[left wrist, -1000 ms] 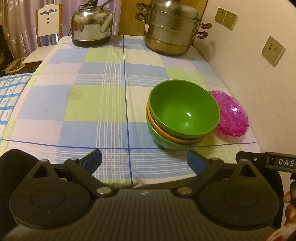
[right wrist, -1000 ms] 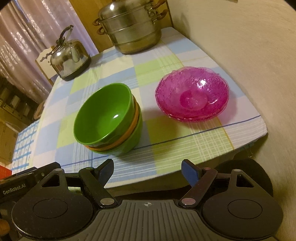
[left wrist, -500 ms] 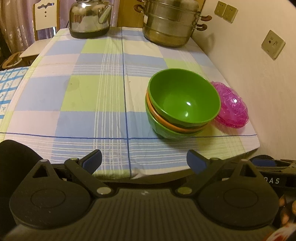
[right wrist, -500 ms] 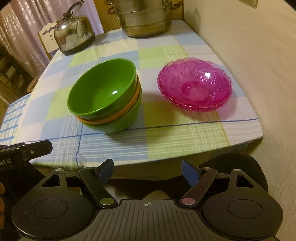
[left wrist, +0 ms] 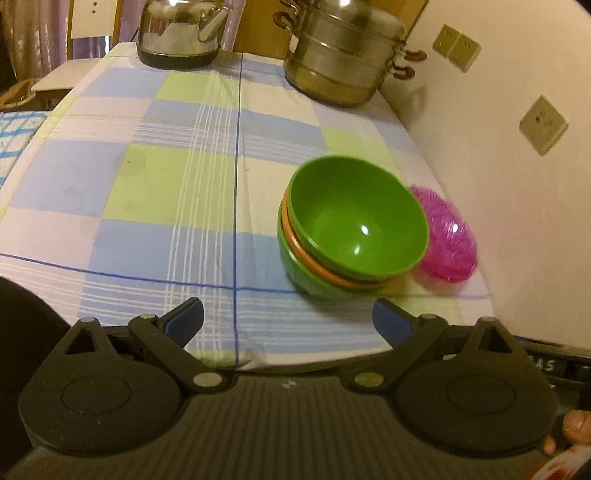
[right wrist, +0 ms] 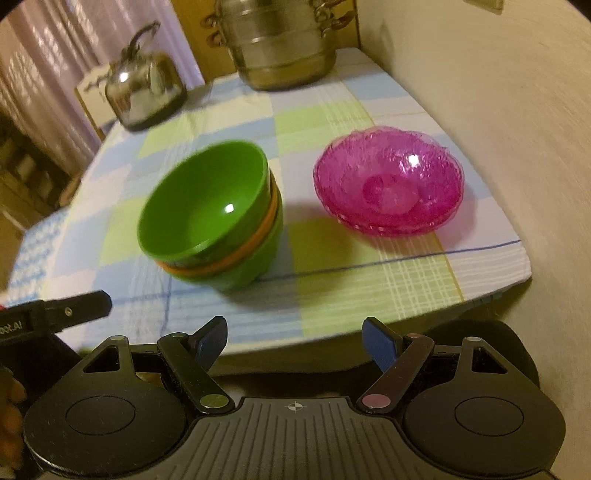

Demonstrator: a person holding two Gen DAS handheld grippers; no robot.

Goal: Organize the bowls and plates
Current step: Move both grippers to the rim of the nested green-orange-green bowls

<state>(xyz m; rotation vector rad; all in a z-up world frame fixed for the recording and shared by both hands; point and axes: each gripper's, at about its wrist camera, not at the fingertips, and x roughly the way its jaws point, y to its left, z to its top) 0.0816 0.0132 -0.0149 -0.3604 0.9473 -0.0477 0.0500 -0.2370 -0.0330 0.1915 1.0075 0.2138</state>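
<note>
A: Along the left edge, curtains [right wrist: 33,74] and a pale chair back [left wrist: 94,18]; a second checked cloth [left wrist: 14,140] lies lower, beside the table.

B: Surface?

A: Table under a checked tablecloth [left wrist: 159,177], blue, green and white squares. Far end: steel kettle [left wrist: 181,33] to the left, stacked steel steamer pot [left wrist: 343,55] to the right. Wall [left wrist: 517,184] runs close along the right side, three sockets [left wrist: 543,125] on it.

B: Dishes?

A: Bowl stack [left wrist: 351,229], near corner, right of centre. Green bowl on top, orange rim showing under it, green bowl at the bottom. Top bowl sits tilted, mouth leaning toward the left. Smooth, glossy, empty. Just to its right, pink dishes [right wrist: 388,181]: clear textured, shallow, nested; count unclear. Small gap between the two piles, neither touching the wall.

B: Left gripper [left wrist: 288,321]?

A: Blue-padded fingers spread wide, nothing between them. Hangs over the near table edge; bowl stack lies ahead and right of centre, clear of the pads.

B: Right gripper [right wrist: 295,343]?

A: Also spread, empty. Short of the table edge, angled down. Bowl stack ahead-left, pink dishes ahead-right, both well apart from the fingers. Part of the left gripper's body pokes in at that view's left edge.
</note>
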